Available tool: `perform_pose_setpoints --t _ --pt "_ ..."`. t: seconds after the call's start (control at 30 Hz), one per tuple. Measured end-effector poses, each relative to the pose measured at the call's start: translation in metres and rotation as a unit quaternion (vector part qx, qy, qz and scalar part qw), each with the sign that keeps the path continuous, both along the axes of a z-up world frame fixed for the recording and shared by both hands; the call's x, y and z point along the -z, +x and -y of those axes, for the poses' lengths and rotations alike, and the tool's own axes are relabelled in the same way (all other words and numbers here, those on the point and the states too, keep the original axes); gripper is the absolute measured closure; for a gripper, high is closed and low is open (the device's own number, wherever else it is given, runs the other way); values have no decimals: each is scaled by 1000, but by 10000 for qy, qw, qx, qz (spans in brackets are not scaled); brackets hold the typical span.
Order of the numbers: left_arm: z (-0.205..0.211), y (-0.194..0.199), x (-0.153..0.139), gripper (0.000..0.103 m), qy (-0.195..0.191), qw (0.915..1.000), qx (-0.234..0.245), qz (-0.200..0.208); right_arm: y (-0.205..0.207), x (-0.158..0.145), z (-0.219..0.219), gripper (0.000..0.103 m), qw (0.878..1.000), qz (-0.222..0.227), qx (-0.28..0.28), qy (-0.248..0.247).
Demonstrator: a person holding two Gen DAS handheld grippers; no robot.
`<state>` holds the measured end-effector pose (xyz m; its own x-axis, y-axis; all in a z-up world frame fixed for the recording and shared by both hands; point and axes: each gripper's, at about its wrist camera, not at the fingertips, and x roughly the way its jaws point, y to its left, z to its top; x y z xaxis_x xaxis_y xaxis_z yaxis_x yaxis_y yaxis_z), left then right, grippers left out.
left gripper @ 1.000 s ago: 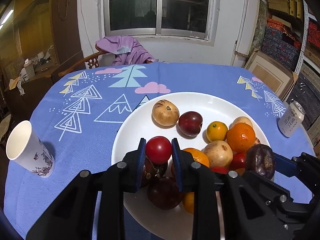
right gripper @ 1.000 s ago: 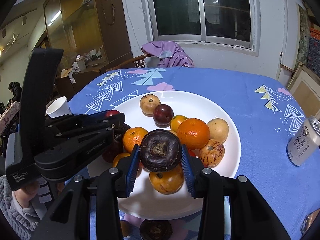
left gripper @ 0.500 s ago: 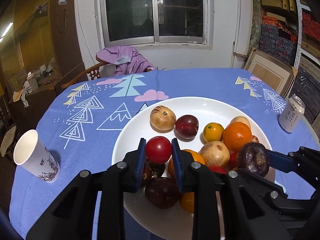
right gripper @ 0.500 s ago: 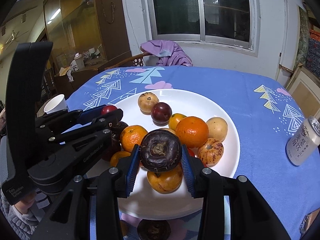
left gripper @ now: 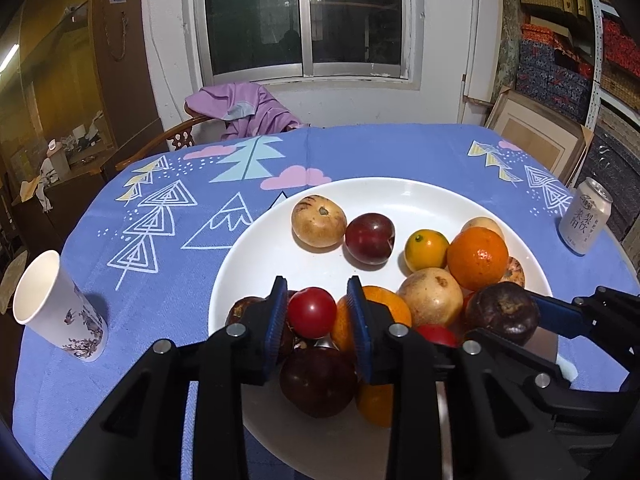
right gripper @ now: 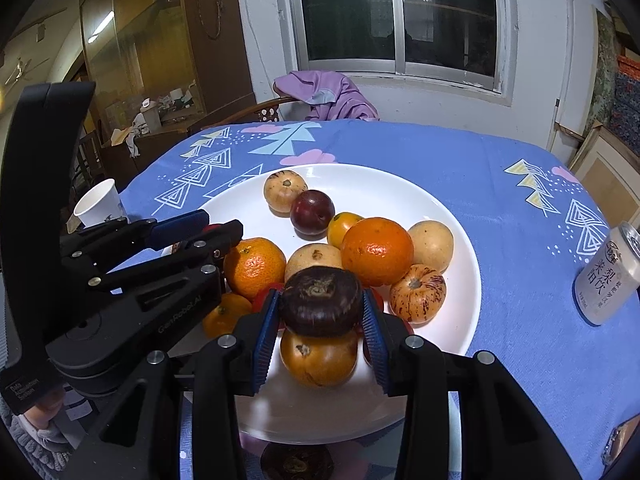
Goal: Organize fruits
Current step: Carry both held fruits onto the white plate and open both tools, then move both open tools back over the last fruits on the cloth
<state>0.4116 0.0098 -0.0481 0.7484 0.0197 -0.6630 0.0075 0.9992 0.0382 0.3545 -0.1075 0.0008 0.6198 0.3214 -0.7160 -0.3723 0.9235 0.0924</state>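
A large white plate (left gripper: 400, 200) (right gripper: 460, 240) holds several fruits: oranges, tan round fruits, a dark plum (left gripper: 370, 238) and a small yellow citrus (left gripper: 426, 250). My left gripper (left gripper: 318, 316) stands over the plate's near left part; its jaws are a little wider than the small red fruit (left gripper: 312, 312) between them, with a gap on the right side. My right gripper (right gripper: 320, 308) is shut on a dark purple fruit (right gripper: 320, 300) above the plate's near edge; it also shows in the left wrist view (left gripper: 502, 312).
A paper cup (left gripper: 60, 308) stands at the table's left edge. A drink can (left gripper: 586, 216) (right gripper: 608, 276) stands right of the plate. A dark fruit (right gripper: 296, 462) lies on the cloth below the plate's near rim. A chair with purple cloth (left gripper: 244, 110) is behind.
My left gripper's jaws have parted from the red fruit, which sits lower between them. Both grippers have lifted and drawn back slightly. The right gripper still grips the dark fruit.
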Motion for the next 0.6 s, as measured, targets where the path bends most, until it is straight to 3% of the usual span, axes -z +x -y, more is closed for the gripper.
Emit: perform_pose_setpoints --t 0.1,0.2,0.3,0.33,0.37,0.6 --pt "-1 0 -1 69 -49 10000 22 9 0 0 0 61 10000 4 5 -15" --pt "-3 -2 -5 57 -259 9996 112 45 2 -1 3 61 10000 -38 63 44" --pt "-4 -8 -12 31 -170 9996 -14 203 3 -5 11 61 9997 -28 170 169" --pt "-4 -11 -15 18 -104 9995 -109 290 3 -8 13 61 9996 -18 186 227" --pt "-6 -14 -19 13 -119 9991 -137 394 2 -11 15 60 9994 7 196 277" --pt "-18 -41 -42 11 -451 9970 -162 604 -30 -48 30 41 9974 419 229 546"
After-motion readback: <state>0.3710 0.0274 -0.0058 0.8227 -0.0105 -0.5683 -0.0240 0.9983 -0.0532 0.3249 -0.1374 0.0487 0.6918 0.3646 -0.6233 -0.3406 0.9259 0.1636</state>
